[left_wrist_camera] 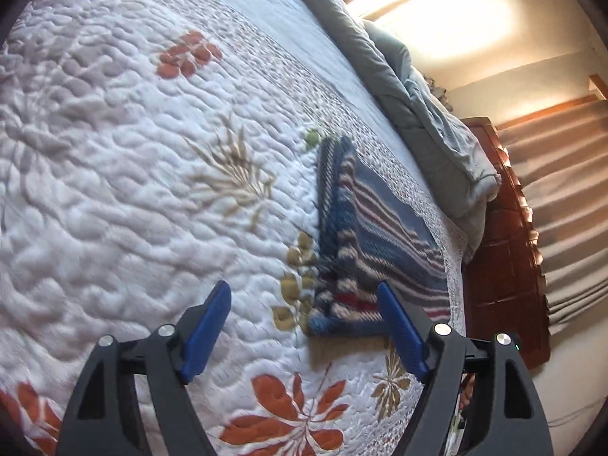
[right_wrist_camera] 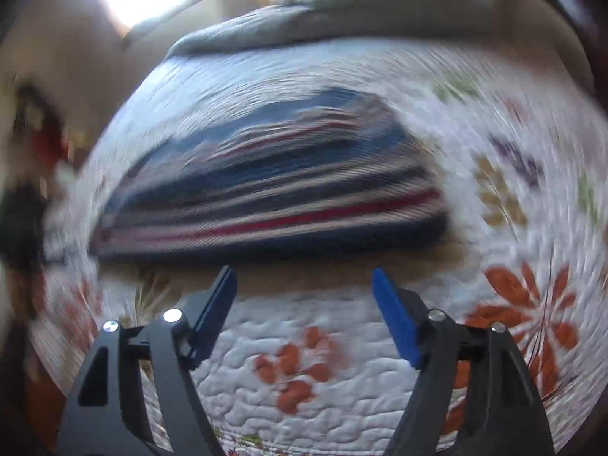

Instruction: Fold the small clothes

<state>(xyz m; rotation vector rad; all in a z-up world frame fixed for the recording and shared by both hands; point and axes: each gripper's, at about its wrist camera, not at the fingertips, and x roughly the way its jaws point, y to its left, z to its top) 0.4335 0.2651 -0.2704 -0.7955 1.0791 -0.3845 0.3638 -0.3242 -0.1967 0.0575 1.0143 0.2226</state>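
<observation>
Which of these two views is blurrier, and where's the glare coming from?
Right wrist view: heavy swirling motion blur smears the striped garment and quilt; glare at top left. Left wrist view: sharper, mild blur on the garment; bright window glow top right washes out the curtains.

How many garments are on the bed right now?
1: a folded striped garment lying on the floral quilt near the bed's edge, just ahead of both grippers. Others may lie outside both views.

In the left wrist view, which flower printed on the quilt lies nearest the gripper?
The big orange flower on the quilt, just below the open left gripper; the other orange flower lies farther up.
</observation>
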